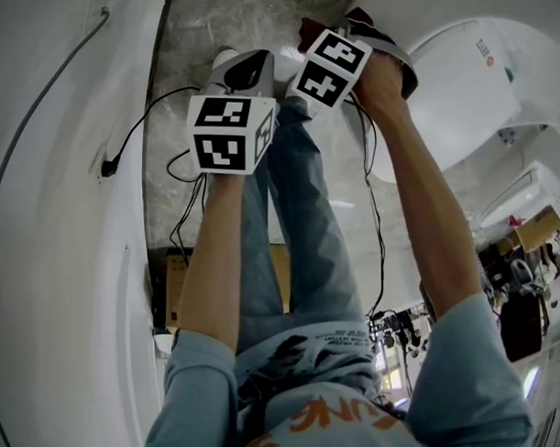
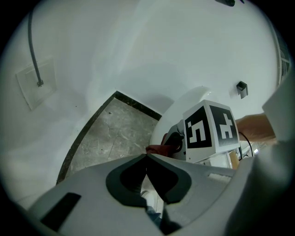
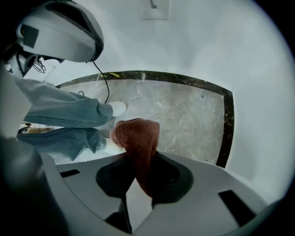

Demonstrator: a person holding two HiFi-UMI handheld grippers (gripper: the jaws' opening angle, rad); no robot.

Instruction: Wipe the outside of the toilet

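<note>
Right gripper (image 3: 138,160) clamps the cloth (image 3: 137,136), clear of the toilet (image 1: 459,102); left gripper (image 2: 147,156) closed, empty; wiping likely not begun; next, press cloth against the toilet's side.

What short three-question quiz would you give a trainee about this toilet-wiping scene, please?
1. True or false: the left gripper holds the cloth.
2. The cloth is: A blue, B reddish-brown, C white?
3. Fill in: in the head view, the toilet lies at the upper ____.
Key: 1 false, the right gripper has its jaws shut on it; 2 B; 3 right.
</note>
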